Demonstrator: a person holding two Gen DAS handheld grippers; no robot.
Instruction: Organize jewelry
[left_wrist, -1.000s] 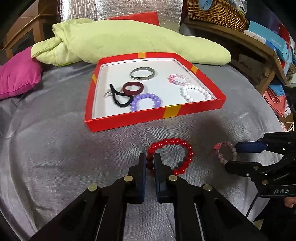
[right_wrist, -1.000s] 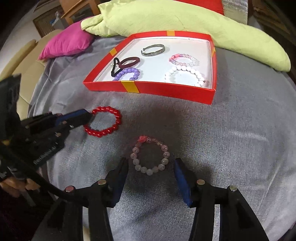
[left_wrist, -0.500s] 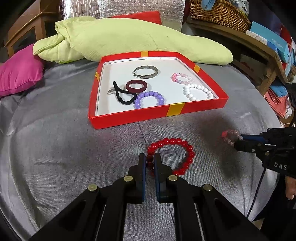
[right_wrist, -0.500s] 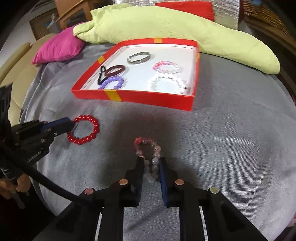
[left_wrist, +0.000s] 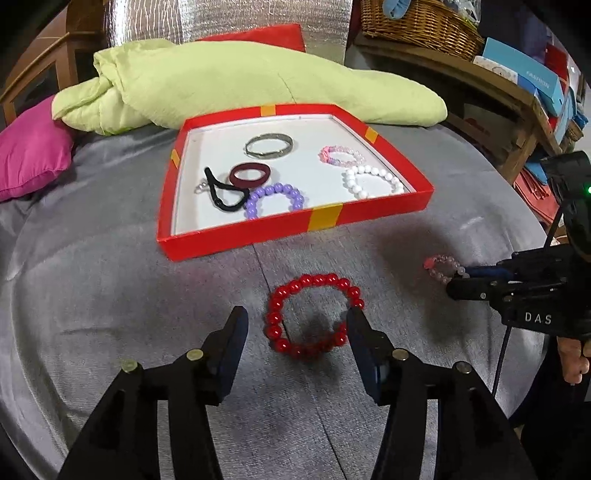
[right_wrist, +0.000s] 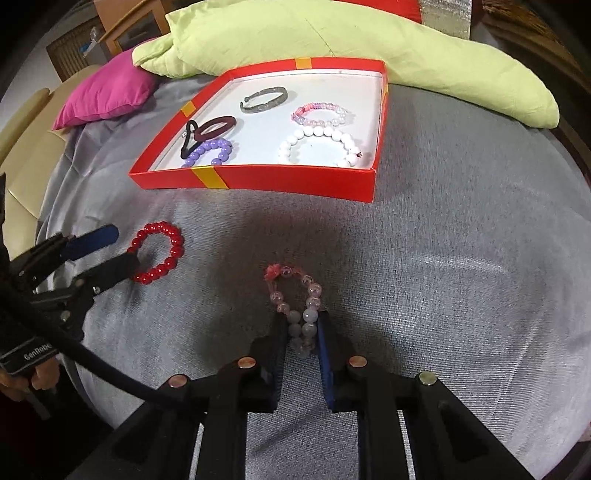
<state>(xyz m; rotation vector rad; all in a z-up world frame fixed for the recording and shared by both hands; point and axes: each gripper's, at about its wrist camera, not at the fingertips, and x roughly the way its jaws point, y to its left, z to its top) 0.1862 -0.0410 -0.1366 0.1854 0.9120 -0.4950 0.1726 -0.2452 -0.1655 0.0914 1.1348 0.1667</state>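
right gripper (left_wrist: 456, 278): white "DAS" on black body | left gripper (right_wrist: 122, 247): "GenRobe…", cut off | blue box (left_wrist: 524, 70) far right: unreadable word

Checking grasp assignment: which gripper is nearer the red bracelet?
Left. The left gripper is open, straddling the red bracelet; the right gripper is off to its right, shut on the pink bracelet.

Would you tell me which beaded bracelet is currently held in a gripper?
The pale pink bracelet, squeezed between the right gripper fingers; the red one lies free.
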